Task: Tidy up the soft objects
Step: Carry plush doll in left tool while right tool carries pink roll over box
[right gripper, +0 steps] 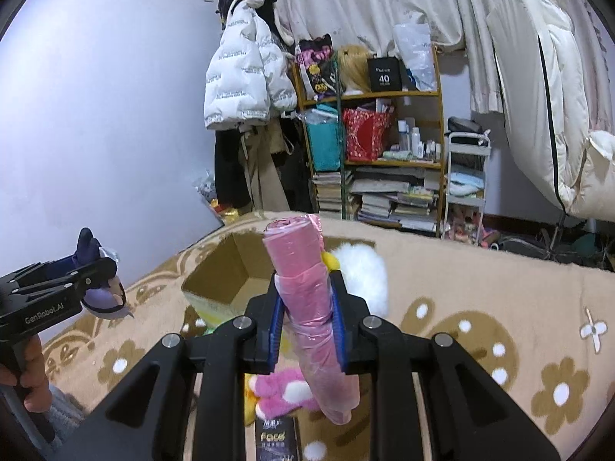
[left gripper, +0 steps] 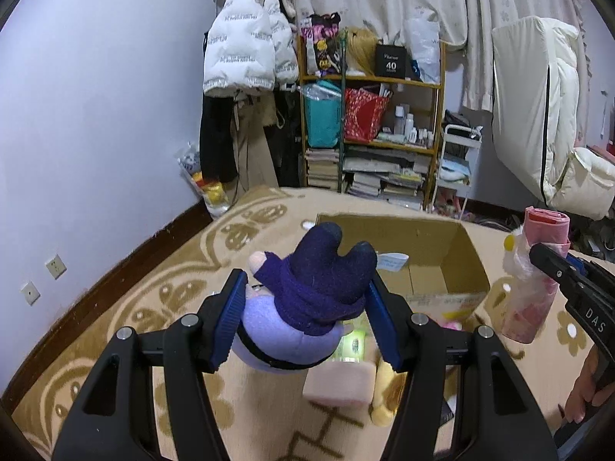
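Observation:
My left gripper is shut on a purple plush doll with a navy hat and scarf, held above the patterned blanket. It also shows in the right wrist view at the left. My right gripper is shut on a pink roll of plastic bags, held upright; the roll shows in the left wrist view at the right. An open cardboard box lies on the blanket ahead of both grippers. A white fluffy plush sits behind the roll. A pink plush lies below my right gripper.
A pink sponge block and a yellow plush lie under my left gripper. A dark packet lies on the blanket. Behind the bed stand a wooden shelf with bags and books, a hanging white jacket and a white cart.

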{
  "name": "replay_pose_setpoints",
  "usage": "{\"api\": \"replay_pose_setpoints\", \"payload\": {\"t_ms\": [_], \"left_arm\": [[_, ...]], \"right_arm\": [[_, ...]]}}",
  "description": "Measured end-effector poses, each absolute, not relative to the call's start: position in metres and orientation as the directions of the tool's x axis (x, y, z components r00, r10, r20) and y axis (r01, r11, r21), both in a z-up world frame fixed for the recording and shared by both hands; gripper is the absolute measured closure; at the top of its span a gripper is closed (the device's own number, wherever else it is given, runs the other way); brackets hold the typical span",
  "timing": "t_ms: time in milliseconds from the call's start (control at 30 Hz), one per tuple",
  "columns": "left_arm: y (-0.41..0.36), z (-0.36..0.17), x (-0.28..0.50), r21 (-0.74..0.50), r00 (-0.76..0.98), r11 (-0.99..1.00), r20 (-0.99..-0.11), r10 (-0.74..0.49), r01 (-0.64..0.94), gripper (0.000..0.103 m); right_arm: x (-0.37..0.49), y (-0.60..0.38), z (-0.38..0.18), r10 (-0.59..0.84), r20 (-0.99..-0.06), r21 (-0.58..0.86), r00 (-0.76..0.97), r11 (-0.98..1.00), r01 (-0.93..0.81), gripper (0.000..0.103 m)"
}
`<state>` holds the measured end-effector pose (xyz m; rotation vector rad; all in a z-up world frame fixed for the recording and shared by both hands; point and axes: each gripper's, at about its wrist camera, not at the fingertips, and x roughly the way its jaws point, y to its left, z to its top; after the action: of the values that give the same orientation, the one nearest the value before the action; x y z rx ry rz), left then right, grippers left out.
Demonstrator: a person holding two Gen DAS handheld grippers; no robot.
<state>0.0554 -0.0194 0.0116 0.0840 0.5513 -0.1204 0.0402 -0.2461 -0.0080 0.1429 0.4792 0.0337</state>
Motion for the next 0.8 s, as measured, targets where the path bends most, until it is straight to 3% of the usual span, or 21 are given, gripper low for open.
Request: {"api": "replay_pose_setpoints", "payload": {"t_ms": [267, 800], "left_arm": [[-0.033, 0.018, 0.077, 0.08, 0.869, 0.988, -0.488, -0.079, 0.134, 0.043], [-0.046, 0.017, 0.129, 0.075, 0.872, 0.986, -0.481, -0.095, 0.149, 0.043]], "right_arm": [[0.07, -0.245, 0.005, 0.037, -0.395, 0.115, 0.918, 0.993, 0.009, 0.08], [0.113, -0.256, -0.004, 0.049, -0.402, 0.119, 0.915, 0.993, -0.001, 0.08]]}}
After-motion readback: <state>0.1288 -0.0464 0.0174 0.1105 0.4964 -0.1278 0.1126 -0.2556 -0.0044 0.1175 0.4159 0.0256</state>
